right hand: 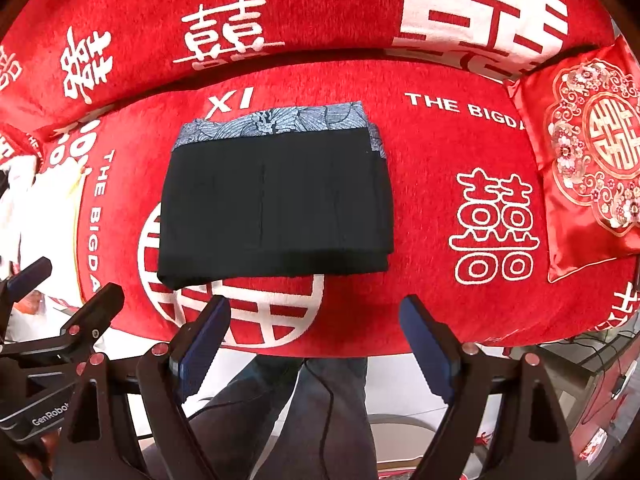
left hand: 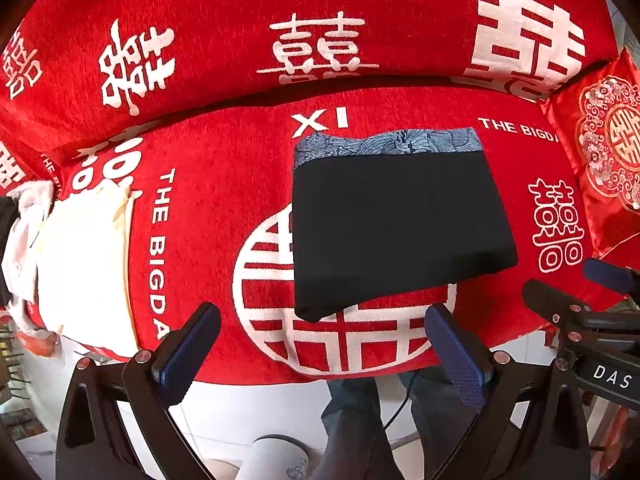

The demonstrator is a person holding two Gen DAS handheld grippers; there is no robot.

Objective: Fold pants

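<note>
The black pants [left hand: 396,228] [right hand: 276,208] lie folded into a flat rectangle on the red sofa seat [left hand: 224,184] [right hand: 432,152]. A blue patterned band [left hand: 384,142] [right hand: 276,120] shows along their far edge. My left gripper [left hand: 320,320] hangs open above the seat's front edge, just short of the pants' near corner, with nothing between its blue pads. My right gripper [right hand: 314,312] is open too, over the front edge below the pants, holding nothing. Each gripper shows at the side of the other's view.
A red embroidered cushion [left hand: 604,152] [right hand: 592,152] rests at the seat's right end. White and cream cloth [left hand: 84,264] [right hand: 44,208] is piled at the left end. The red backrest [left hand: 280,12] rises behind. A person's legs [right hand: 304,408] stand at the front.
</note>
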